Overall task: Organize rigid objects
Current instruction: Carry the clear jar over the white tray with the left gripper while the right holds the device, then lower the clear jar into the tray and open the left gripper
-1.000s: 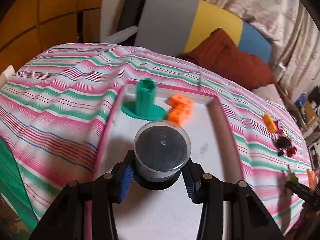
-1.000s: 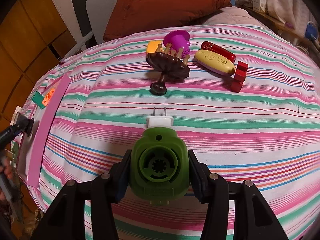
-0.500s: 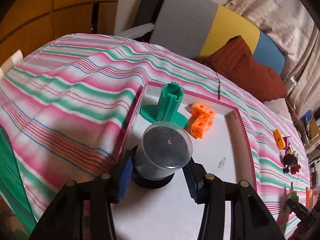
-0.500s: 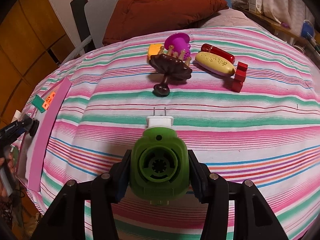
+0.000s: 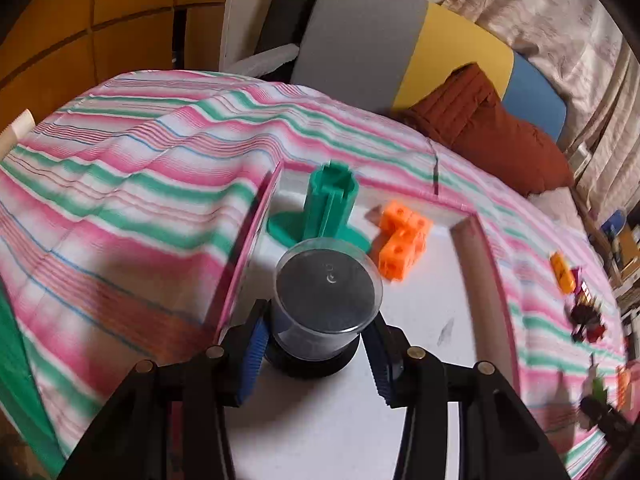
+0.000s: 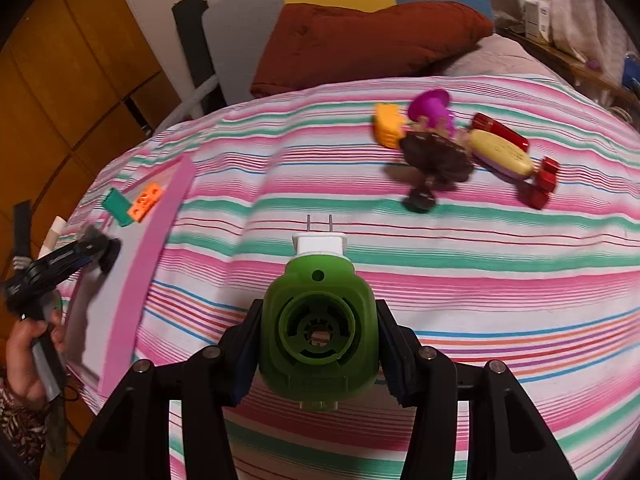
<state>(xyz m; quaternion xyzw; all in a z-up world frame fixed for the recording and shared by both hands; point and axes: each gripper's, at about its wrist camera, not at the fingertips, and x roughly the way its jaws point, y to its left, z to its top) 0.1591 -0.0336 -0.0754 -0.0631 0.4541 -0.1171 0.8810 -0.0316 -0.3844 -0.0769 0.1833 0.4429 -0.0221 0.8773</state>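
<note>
My left gripper (image 5: pixel 318 354) is pinching the clear jar (image 5: pixel 326 304) by its black base, blue pads on both sides. The jar sits over the white floor of the pink-rimmed tray (image 5: pixel 492 276), near-left part, close to the left wall. Whether it touches the floor, I can't tell. In the tray further back: green stand (image 5: pixel 330 208) upright at far left, orange cubes (image 5: pixel 402 240) just right of it, not touching the jar.

My right gripper (image 6: pixel 318 350) is clamped on the green plug-in unit (image 6: pixel 318 328), white plug end with prongs pointing away, held over the striped bed (image 6: pixel 440 280). The tray is off to the left in this view. Loose pile at far right on the bed: brown brush (image 6: pixel 436 160), purple piece (image 6: pixel 432 108), yellow block (image 6: pixel 388 126), cream oval piece (image 6: pixel 502 154), red cylinder (image 6: pixel 500 132), red block (image 6: pixel 542 184). Pile is motion-blurred.
</note>
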